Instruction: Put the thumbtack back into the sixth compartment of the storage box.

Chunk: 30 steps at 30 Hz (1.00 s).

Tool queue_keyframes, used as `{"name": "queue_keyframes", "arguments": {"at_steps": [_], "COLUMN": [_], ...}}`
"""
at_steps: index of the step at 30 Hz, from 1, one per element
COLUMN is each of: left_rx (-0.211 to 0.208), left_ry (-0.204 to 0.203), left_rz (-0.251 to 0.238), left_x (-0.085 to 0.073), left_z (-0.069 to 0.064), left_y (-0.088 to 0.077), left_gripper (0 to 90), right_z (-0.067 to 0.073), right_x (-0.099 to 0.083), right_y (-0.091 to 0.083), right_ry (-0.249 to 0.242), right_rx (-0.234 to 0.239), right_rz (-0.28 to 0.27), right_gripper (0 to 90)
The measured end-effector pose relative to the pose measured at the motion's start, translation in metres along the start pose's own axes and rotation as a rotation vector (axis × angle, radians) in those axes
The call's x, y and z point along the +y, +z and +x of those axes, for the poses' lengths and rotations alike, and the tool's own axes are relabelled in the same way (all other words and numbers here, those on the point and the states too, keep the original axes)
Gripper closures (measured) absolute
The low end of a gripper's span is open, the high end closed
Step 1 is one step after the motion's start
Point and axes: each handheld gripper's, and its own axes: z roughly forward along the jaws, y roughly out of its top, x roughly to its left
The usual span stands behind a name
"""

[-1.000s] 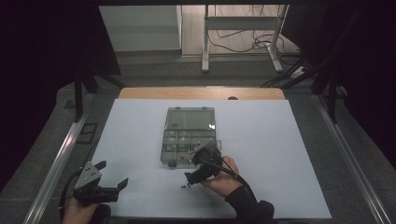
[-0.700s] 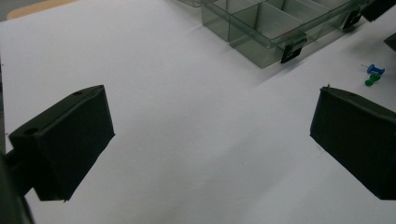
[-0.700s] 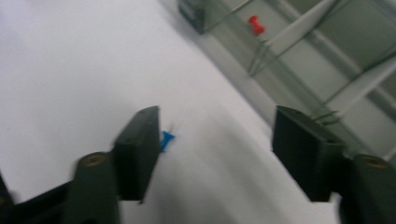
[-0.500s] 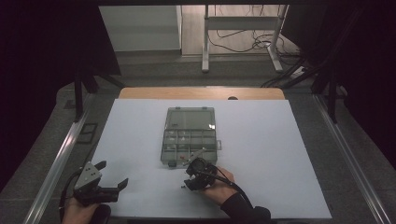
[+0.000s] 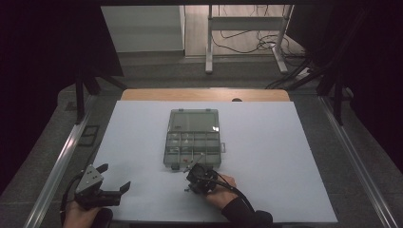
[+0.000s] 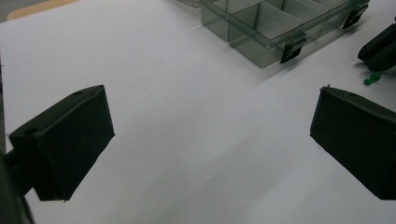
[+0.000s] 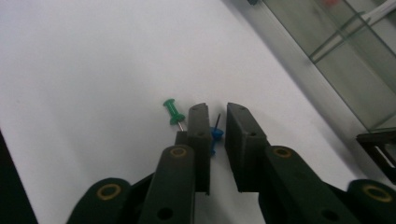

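A blue push pin [image 7: 215, 135] lies on the white table sheet [image 5: 266, 156] between the jaws of my right gripper [image 7: 217, 109], which have just been closing and now pinch it. A green push pin [image 7: 173, 112] lies just outside the left jaw. In the high view my right gripper [image 5: 190, 186] points down at the sheet just in front of a clear compartment box [image 5: 192, 142]. My left gripper [image 5: 115, 176] rests at the near left corner, jaws wide open around nothing. The left gripper view [image 6: 212, 112] shows bare sheet between them and the green pin [image 6: 372, 80] farther off.
The box stands open, its lid [image 5: 194, 119] laid flat toward the far side, and small items sit in some compartments. Its latches [image 6: 292, 46] face the near edge. A wooden strip [image 5: 204, 94] runs along the sheet's far edge, and metal rails [image 5: 62, 161] flank the table.
My right gripper has come back from the box's front edge and sunk to the sheet, and its jaws have closed around the blue pin. The left gripper has stayed put.
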Motion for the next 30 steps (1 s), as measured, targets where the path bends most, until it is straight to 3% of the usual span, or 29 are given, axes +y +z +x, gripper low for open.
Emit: {"name": "queue_keyframes", "arguments": {"at_steps": [6, 18, 30], "left_rx": [0.001, 0.000, 0.000], "left_ry": [0.005, 0.004, 0.005], "left_rz": [0.000, 0.003, 0.008], "left_x": [0.000, 0.000, 0.000], "left_z": [0.000, 0.000, 0.000], "left_y": [0.000, 0.000, 0.001], "left_gripper": [0.0, 0.0, 0.0], "right_z": [0.005, -0.004, -0.014], "right_x": [0.001, 0.000, 0.002], "right_y": [0.000, -0.009, -0.022], "right_ry": [-0.025, 0.030, 0.040], "right_rx": [-0.028, -0.012, -0.002], "right_rz": [0.006, -0.038, -0.095], "right_gripper": [82.6, 82.7, 82.7]}}
